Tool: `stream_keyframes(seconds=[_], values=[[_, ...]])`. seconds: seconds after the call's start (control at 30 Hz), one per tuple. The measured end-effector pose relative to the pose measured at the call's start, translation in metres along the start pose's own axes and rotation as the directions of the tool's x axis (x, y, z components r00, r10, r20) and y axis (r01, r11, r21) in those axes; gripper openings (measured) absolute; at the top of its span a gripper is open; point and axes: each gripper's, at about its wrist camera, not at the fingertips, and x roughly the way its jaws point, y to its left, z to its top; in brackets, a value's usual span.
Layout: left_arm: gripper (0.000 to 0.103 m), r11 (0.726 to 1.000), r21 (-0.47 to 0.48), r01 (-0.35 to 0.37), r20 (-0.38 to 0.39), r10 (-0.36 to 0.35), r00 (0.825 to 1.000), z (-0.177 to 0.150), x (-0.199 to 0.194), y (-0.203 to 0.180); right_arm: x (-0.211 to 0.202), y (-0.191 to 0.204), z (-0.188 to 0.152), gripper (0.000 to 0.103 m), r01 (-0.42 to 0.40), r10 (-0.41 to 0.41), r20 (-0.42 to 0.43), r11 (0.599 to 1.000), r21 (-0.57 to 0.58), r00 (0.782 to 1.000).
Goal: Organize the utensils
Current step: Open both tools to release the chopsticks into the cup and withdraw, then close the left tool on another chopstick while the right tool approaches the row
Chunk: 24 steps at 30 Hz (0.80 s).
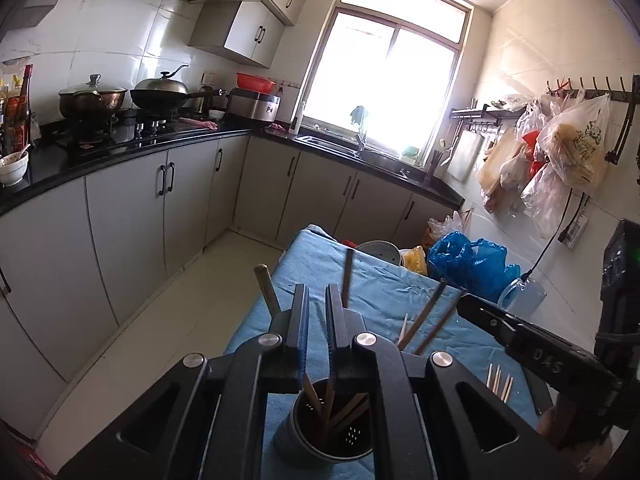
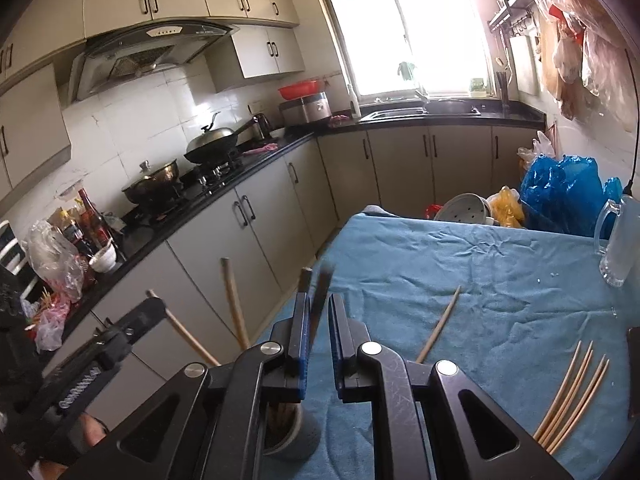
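At the table's near edge the utensil holder (image 1: 326, 428) already stands part-filled with chopsticks. The left gripper (image 1: 316, 300) hovers above it, jaws slightly apart and empty. The right gripper (image 2: 318, 312), jaws narrowly parted around a dark chopstick (image 2: 320, 300), seems to be lowering it in; whether they grip it I cannot tell. Next, probably, come the pale chopsticks (image 2: 572, 396) near the right edge, then the lone one (image 2: 438, 324) farther in.

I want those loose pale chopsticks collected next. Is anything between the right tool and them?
Nothing visible: only bare blue cloth lies between the right tool and the loose pale wooden chopsticks.

both wrist views above holder (image 1: 328, 424), facing window (image 1: 384, 92)
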Motion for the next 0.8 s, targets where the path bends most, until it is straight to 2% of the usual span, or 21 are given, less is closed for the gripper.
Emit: stream_keyframes(seconds=[0.03, 0.1, 0.13, 0.17, 0.3, 0.4, 0.47, 0.63, 0.8], values=[[0.008, 1.000, -0.001, -0.002, 0.002, 0.002, 1.000, -0.001, -0.002, 0.001, 0.001, -0.001, -0.001, 0.012, 0.010, -0.010, -0.002, 1.000, -0.009, 1.000], [0.012, 1.000, -0.007, -0.007, 0.005, 0.007, 1.000, -0.001, -0.007, 0.002, 0.001, -0.001, -0.003, 0.022, 0.023, -0.023, -0.003, 1.000, -0.016, 1.000], [0.019, 1.000, -0.013, -0.010, 0.010, 0.010, 1.000, -0.001, -0.010, 0.003, 0.000, -0.003, -0.005, 0.029, 0.026, -0.026, -0.002, 1.000, -0.016, 1.000], [0.024, 1.000, -0.018, -0.013, 0.016, 0.013, 1.000, -0.001, -0.014, 0.003, -0.003, -0.005, -0.006, 0.031, 0.029, -0.029, 0.004, 1.000, -0.012, 1.000], [0.025, 1.000, -0.027, -0.006, 0.035, 0.007, 0.999, -0.001, -0.031, 0.003, -0.018, -0.013, -0.010, 0.031, 0.033, -0.033, 0.017, 0.999, 0.014, 0.999], [0.025, 1.000, -0.019, 0.016, 0.045, -0.015, 0.999, -0.004, -0.047, -0.004, -0.032, -0.024, -0.018, 0.036, 0.042, -0.044, 0.024, 0.998, 0.042, 0.999], [0.032, 0.999, -0.010, 0.036, 0.040, -0.036, 0.999, -0.007, -0.056, -0.010, -0.042, -0.034, -0.026, 0.036, 0.056, -0.058, 0.028, 0.997, 0.061, 0.998], [0.035, 0.993, 0.000, 0.120, -0.028, -0.120, 0.992, -0.026, -0.067, -0.033, -0.072, -0.085, -0.063, 0.036, 0.120, -0.123, 0.010, 0.981, 0.150, 0.992], [0.035, 0.975, 0.050, 0.215, -0.117, -0.208, 0.971, -0.055, -0.065, -0.077, -0.100, -0.159, -0.105, 0.036, 0.205, -0.198, -0.053, 0.934, 0.292, 0.979]])
